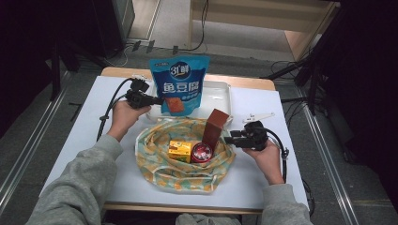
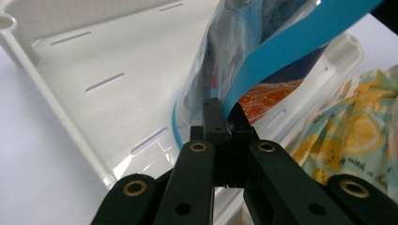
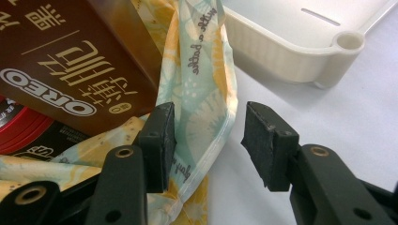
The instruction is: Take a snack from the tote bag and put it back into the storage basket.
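Note:
A blue snack pouch (image 1: pixel 180 84) stands upright in a white tray (image 1: pixel 218 96). My left gripper (image 1: pixel 157 100) is shut on the pouch's left edge; in the left gripper view the jaws (image 2: pixel 224 123) pinch the blue seam of the pouch (image 2: pixel 291 42) over the tray (image 2: pixel 94 93). A yellow-patterned cloth bag (image 1: pixel 155 159) lies open in front of the tray and holds a brown Oreo box (image 1: pixel 215 127), a yellow box (image 1: pixel 179 151) and a red round tin (image 1: pixel 202 152). My right gripper (image 1: pixel 227 139) is open at the bag's right rim. The cloth rim (image 3: pixel 202 93) hangs between its jaws (image 3: pixel 209 138), beside the Oreo box (image 3: pixel 70 61).
The white table (image 1: pixel 84 154) has bare surface left and right of the bag. The tray's corner (image 3: pixel 291 42) lies just beyond the right gripper. Cables trail from both grippers. Dark floor and a table frame lie past the far edge.

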Action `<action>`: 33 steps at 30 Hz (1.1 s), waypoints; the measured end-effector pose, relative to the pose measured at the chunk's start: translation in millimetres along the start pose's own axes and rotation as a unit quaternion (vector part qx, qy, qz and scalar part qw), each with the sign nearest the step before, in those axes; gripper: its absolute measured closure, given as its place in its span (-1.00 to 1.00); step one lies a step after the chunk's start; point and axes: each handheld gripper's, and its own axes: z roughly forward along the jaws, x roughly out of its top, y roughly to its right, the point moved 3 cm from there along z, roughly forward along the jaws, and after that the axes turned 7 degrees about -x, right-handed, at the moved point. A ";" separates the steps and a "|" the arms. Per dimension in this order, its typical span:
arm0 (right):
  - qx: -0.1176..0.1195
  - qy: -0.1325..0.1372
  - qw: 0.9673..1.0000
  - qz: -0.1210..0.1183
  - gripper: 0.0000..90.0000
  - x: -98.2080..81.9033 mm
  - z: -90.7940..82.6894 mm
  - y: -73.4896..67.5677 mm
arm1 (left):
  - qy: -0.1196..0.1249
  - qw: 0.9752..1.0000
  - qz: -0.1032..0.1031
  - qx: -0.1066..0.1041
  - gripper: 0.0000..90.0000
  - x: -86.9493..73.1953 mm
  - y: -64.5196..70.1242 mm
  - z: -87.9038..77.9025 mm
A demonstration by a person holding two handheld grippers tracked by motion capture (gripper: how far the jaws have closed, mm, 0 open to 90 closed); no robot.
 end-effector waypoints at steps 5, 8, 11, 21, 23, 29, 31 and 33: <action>0.000 0.002 1.000 -0.001 0.22 -0.1 -0.5 0.8 | 0.007 1.000 -0.007 -0.006 1.00 8.2 -1.1 10.0; 0.000 0.003 1.000 0.001 0.22 0.0 -1.2 0.7 | 0.025 0.999 -0.018 -0.011 1.00 9.6 -3.2 14.7; 0.001 0.002 1.000 0.002 0.22 -0.2 -1.1 0.9 | 0.035 0.999 -0.024 -0.011 1.00 12.0 -5.1 17.1; 0.000 0.002 1.000 0.001 0.22 -0.5 -1.9 1.5 | 0.031 0.999 -0.009 0.011 1.00 27.3 -11.7 25.8; 0.001 0.001 1.000 0.002 0.22 -0.8 -2.1 1.7 | 0.031 0.999 -0.003 0.014 1.00 30.3 -13.1 28.0; 0.000 0.002 1.000 0.002 0.23 -1.3 -3.3 1.6 | 0.059 0.998 -0.007 0.010 1.00 31.9 -21.6 32.7; -0.001 0.001 1.000 0.002 0.23 -1.9 -4.1 1.4 | 0.065 0.998 -0.003 0.016 1.00 32.5 -24.1 32.8; -0.001 0.003 1.000 0.002 0.23 -2.4 -4.8 1.2 | 0.070 0.997 -0.004 0.015 1.00 32.5 -25.6 32.9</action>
